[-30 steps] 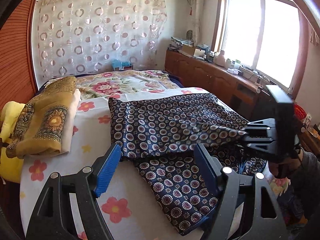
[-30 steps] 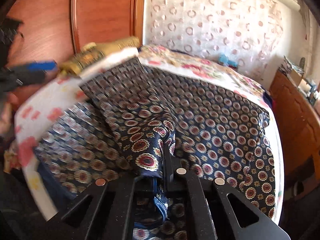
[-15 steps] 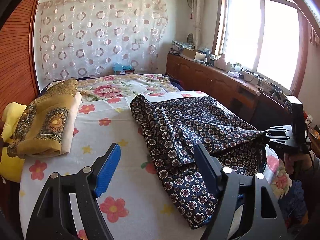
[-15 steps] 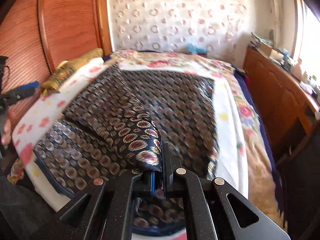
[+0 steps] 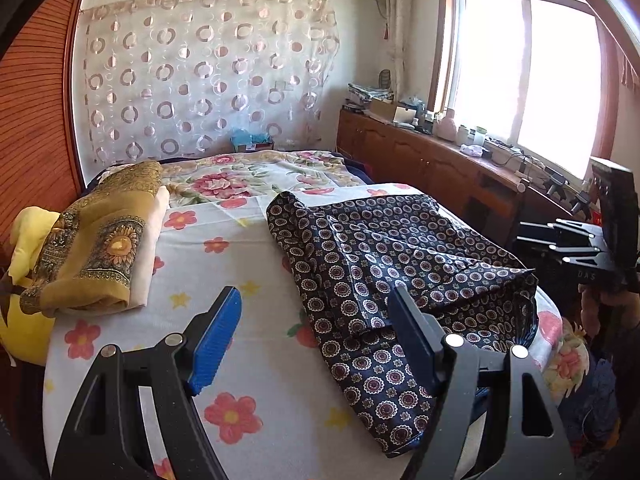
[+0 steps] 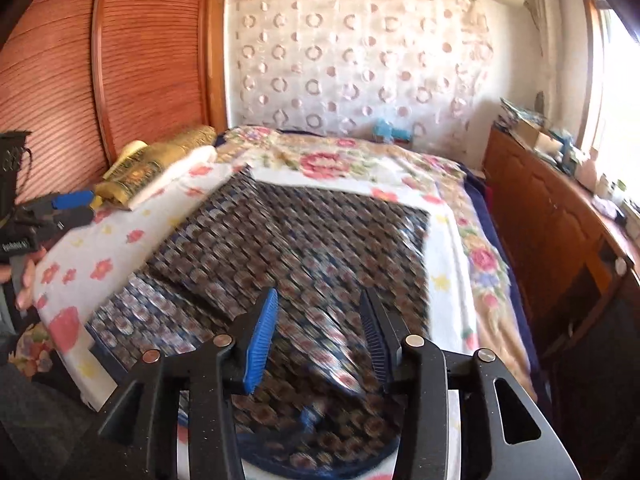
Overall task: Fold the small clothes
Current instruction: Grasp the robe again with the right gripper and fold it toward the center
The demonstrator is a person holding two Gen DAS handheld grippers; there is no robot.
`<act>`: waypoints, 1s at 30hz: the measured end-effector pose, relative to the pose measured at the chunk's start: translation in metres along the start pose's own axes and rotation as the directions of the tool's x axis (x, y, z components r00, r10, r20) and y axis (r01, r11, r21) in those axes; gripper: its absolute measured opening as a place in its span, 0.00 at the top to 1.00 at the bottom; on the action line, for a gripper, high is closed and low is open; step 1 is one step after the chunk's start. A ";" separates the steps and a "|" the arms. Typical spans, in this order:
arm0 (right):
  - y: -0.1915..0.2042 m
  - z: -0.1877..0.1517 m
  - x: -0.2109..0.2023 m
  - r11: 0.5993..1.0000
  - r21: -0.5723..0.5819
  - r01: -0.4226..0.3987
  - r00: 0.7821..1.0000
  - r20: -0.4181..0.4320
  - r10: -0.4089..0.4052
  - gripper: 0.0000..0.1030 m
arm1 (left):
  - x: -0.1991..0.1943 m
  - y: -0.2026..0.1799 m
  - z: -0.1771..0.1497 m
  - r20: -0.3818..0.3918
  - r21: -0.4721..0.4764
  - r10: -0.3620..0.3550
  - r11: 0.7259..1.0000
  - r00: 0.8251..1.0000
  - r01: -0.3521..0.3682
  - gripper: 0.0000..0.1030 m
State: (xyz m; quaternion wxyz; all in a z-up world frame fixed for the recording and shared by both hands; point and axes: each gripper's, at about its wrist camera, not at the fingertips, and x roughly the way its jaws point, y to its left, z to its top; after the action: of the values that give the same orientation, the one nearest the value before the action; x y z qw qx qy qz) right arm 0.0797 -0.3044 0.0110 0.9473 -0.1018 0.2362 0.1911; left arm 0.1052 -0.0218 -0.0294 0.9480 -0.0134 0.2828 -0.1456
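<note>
Right now my right gripper (image 6: 318, 330) has its jaws opening, blue pads apart with nothing pinched; the navy patterned garment (image 5: 392, 264) only lies on the bed below them. Right-wrist view is motion-blurred, so fabric detail there is smeared. My left gripper (image 5: 316, 336) hangs with jaws wide apart, empty, over the floral bedsheet (image 5: 240, 264), its right finger in front of the garment's near edge. Cannot tell if that finger touches the cloth.

Garment sits on the right half of the bed, partly folded: one layer lies over another with a diagonal fold line, and the near corner reaches the mattress edge. In the left-wrist view my right gripper (image 5: 532, 240) shows at the far right, just off the garment's right corner and apart from it. Folded mustard-yellow cloth (image 5: 96, 244) is stacked by the left edge of the bed, well apart from the garment, with a yellow pillow (image 5: 28, 232) beside it.
</note>
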 end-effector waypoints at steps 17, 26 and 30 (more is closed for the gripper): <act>0.099 0.019 0.128 0.947 -0.194 -0.255 0.956 -0.196 0.218 0.51 | -0.007 0.025 -0.009 0.000 -0.046 0.036 0.998 0.999 -0.036 0.26; 0.120 0.022 0.182 0.913 -0.299 -0.279 0.943 -0.268 0.200 0.51 | -0.006 0.026 -0.013 -0.009 -0.050 0.028 0.998 1.000 -0.028 0.26; 0.112 0.024 0.179 0.924 -0.271 -0.269 0.944 -0.264 0.197 0.92 | -0.005 0.024 -0.013 -0.012 -0.044 0.021 0.999 1.000 -0.022 0.26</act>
State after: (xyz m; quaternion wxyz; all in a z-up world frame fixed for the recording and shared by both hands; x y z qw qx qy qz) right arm 0.1893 -0.1404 -0.0666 0.8567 -0.2385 0.3232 0.3237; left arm 0.1009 0.0036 -0.0407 0.9473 -0.0307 0.2915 -0.1292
